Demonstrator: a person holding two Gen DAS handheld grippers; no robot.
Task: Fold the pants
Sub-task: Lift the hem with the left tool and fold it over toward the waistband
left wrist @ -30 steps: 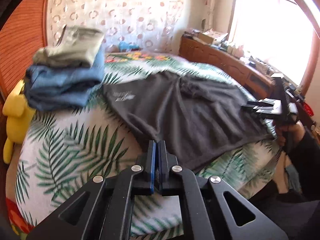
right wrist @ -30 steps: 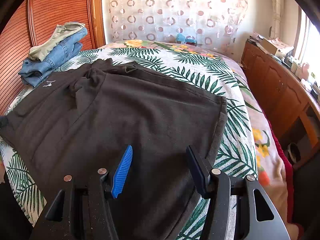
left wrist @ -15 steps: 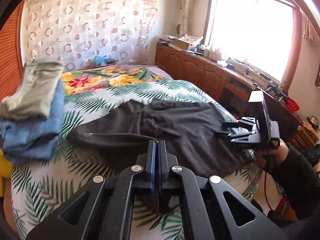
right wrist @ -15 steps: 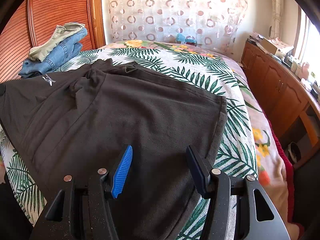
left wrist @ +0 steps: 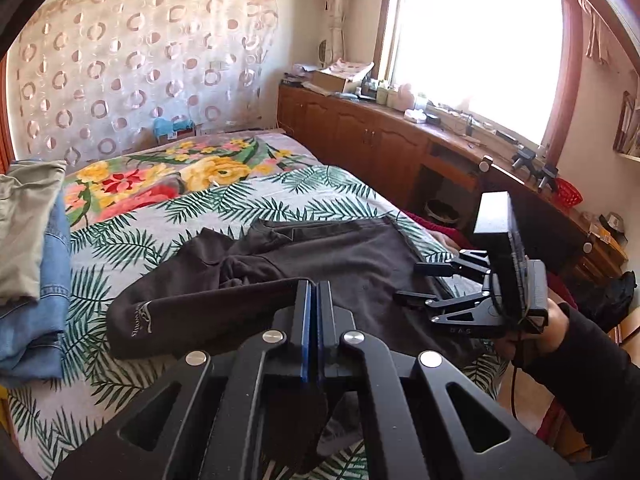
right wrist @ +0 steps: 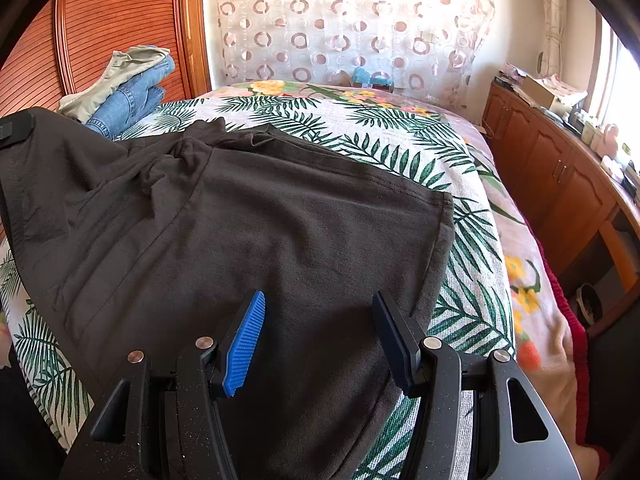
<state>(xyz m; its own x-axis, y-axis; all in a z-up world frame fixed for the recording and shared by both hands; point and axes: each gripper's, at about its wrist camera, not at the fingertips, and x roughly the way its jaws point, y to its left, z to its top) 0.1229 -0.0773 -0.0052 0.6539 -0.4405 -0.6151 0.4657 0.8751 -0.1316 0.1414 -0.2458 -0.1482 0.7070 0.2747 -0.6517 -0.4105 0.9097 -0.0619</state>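
Dark grey pants (right wrist: 256,232) lie spread on the leaf-print bed cover (right wrist: 400,136). My left gripper (left wrist: 314,292) is shut on the waist end of the pants (left wrist: 224,304) and holds it lifted and folded over toward the right; that raised corner shows at the left of the right wrist view (right wrist: 40,148). My right gripper (right wrist: 320,320) is open, hovering just above the leg end of the pants near the bed's front edge. It also shows in the left wrist view (left wrist: 416,284), held by a hand.
A stack of folded jeans and khaki pants (right wrist: 128,84) sits at the bed's far left by the wooden headboard (right wrist: 100,20). A wooden cabinet (right wrist: 560,176) runs along the right wall under the window. A red cloth (right wrist: 576,344) hangs at the bed's right side.
My left gripper has lifted the waist end and carried it up and rightward over the pants. The right gripper has stayed open in place.
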